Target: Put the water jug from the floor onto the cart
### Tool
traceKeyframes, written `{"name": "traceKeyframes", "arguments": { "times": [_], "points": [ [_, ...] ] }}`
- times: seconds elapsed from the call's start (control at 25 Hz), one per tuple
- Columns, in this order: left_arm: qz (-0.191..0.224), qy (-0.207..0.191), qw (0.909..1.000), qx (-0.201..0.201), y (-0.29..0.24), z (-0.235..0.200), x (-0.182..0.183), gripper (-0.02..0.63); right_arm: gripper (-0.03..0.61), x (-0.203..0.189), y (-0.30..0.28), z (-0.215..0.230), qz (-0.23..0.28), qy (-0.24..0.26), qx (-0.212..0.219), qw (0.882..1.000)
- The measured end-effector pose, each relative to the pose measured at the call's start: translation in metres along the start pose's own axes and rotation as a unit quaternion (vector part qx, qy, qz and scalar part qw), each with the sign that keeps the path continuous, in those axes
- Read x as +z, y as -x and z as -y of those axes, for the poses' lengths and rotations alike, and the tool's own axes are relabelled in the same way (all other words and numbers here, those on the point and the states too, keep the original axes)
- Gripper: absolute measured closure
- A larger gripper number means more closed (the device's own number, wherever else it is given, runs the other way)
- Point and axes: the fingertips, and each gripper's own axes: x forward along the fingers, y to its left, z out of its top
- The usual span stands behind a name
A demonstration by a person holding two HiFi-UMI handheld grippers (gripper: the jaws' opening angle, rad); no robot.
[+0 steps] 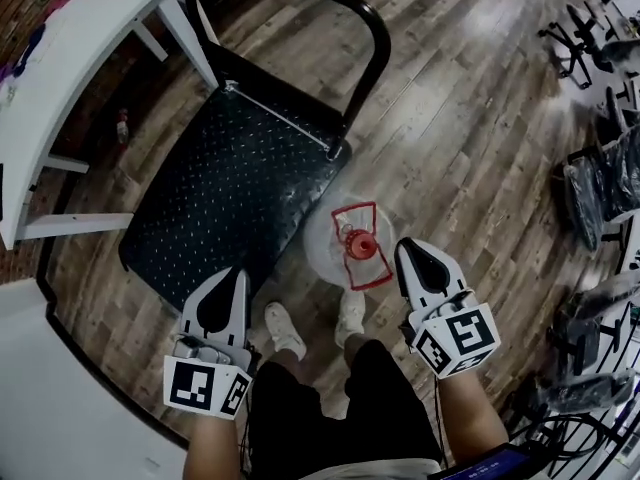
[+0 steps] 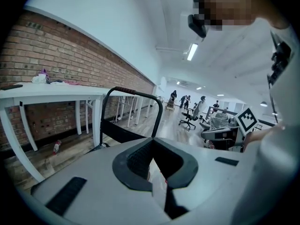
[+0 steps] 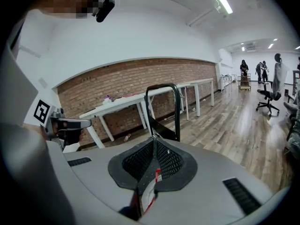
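Wood floor [image 1: 470, 118] is taking up most of the head view. The black flatbed cart [image 1: 230, 188] is sitting on it with its checker-plate deck bare and its looped push handle [image 1: 370, 28] at the far end. A white table [image 1: 80, 58] is standing along the brick wall to the left.

The water jug [image 1: 352, 240], clear with a red cap and red carry handle, is standing upright on the floor just off the cart's near right corner. It's right in front of the person's white shoes [image 1: 285, 330].

The left gripper [image 1: 240, 273] is hanging over the cart's near edge, and the right gripper [image 1: 405, 248] is hanging just beside the jug. Both are holding their jaws pressed together with nothing pinched between them.
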Motion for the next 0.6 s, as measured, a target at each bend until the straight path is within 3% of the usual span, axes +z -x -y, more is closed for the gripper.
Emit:
{"name": "traceKeyframes", "arguments": {
  "times": [0.32,0.6],
  "points": [
    [-0.030,0.005,0.9993,-0.023,-0.032,0.000,-0.085,0.620,0.567,-0.080,-0.036,0.014,-0.021,0.005,0.001,1.000],
    [-0.048,0.016,0.9976,-0.048,-0.050,0.003,-0.127,0.620,0.438,-0.130,-0.060,0.028,-0.053,0.018,0.012,0.998]
  ]
}}
